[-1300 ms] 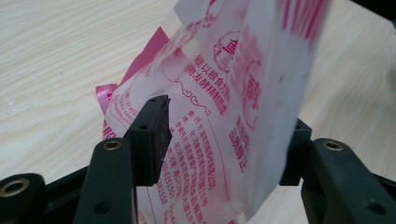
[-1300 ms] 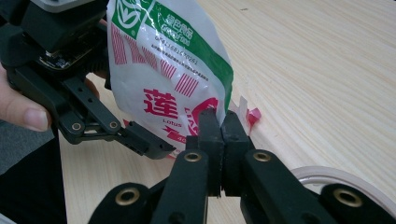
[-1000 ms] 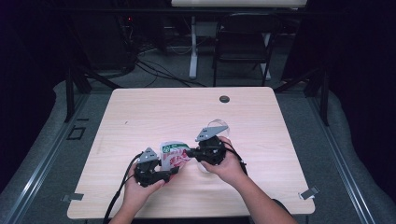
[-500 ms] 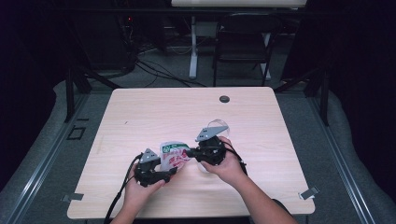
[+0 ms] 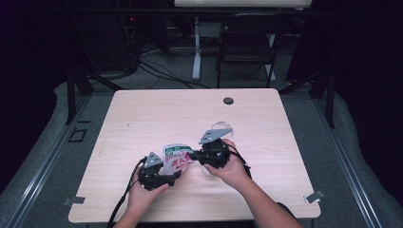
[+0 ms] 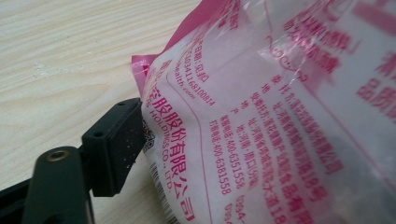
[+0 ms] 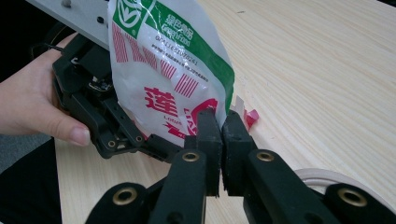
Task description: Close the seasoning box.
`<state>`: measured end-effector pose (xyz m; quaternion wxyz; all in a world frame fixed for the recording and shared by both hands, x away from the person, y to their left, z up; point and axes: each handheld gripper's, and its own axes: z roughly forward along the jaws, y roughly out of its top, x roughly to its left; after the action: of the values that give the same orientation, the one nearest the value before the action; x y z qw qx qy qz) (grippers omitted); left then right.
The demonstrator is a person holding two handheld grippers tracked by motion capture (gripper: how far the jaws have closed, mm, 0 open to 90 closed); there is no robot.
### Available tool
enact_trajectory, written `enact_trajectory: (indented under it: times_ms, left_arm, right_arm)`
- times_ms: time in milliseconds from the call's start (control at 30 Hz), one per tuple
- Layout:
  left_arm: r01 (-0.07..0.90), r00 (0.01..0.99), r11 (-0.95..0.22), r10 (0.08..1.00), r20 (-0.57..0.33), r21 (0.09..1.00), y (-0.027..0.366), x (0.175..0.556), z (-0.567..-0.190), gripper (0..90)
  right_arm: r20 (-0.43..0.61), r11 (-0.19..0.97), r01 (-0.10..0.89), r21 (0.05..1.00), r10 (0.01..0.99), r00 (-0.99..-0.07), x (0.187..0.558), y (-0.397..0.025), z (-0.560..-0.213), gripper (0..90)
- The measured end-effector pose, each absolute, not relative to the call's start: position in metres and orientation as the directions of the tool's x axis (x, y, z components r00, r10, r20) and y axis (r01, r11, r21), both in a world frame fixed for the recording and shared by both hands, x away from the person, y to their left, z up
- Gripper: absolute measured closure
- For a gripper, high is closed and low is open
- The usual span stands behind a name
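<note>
A plastic snack packet (image 5: 176, 159), white with green and red print, is held up between both grippers near the table's front. My left gripper (image 5: 172, 174) grips its lower end; in the left gripper view the packet's pink-printed back (image 6: 261, 121) covers one jaw, and the other finger (image 6: 114, 151) presses against it. My right gripper (image 7: 220, 125) is shut on the packet's side edge (image 7: 212, 105), close to a torn pink corner (image 7: 251, 116). A hand holds the left gripper (image 7: 100, 123) behind the packet.
A clear round dish (image 5: 222, 128) sits just behind the right hand, and its pale rim (image 7: 327, 176) shows beside my right jaws. A black grommet (image 5: 228, 100) lies near the table's far edge. A folding chair (image 5: 247, 40) stands beyond the table (image 5: 142, 114).
</note>
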<state>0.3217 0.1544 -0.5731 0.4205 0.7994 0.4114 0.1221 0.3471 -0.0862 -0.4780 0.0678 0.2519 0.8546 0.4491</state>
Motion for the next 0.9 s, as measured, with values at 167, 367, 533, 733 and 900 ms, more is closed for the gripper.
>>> enact_trajectory:
  times_ms: [167,367,533,733,900]
  left_arm:
    - [0.626,0.633,-0.346,0.748,-0.197,0.699,0.152,0.329,-0.583,20.4]
    - [0.575,0.651,-0.387,0.750,-0.117,0.721,0.147,0.328,-0.587,20.7]
    - [0.560,0.651,-0.403,0.755,-0.084,0.724,0.144,0.328,-0.588,20.9]
    - [0.559,0.643,-0.415,0.764,-0.058,0.718,0.141,0.327,-0.588,21.0]
    - [0.551,0.647,-0.436,0.762,-0.034,0.711,0.139,0.327,-0.588,19.3]
  right_arm:
    - [0.110,0.469,0.371,0.802,0.493,-0.863,0.347,-0.086,-0.478,87.8]
    - [0.109,0.471,0.371,0.800,0.494,-0.863,0.347,-0.087,-0.478,87.4]
    - [0.105,0.471,0.371,0.800,0.500,-0.860,0.347,-0.087,-0.478,87.0]
    - [0.101,0.472,0.371,0.800,0.503,-0.858,0.347,-0.087,-0.478,86.5]
    - [0.097,0.473,0.370,0.799,0.506,-0.857,0.347,-0.087,-0.479,86.3]
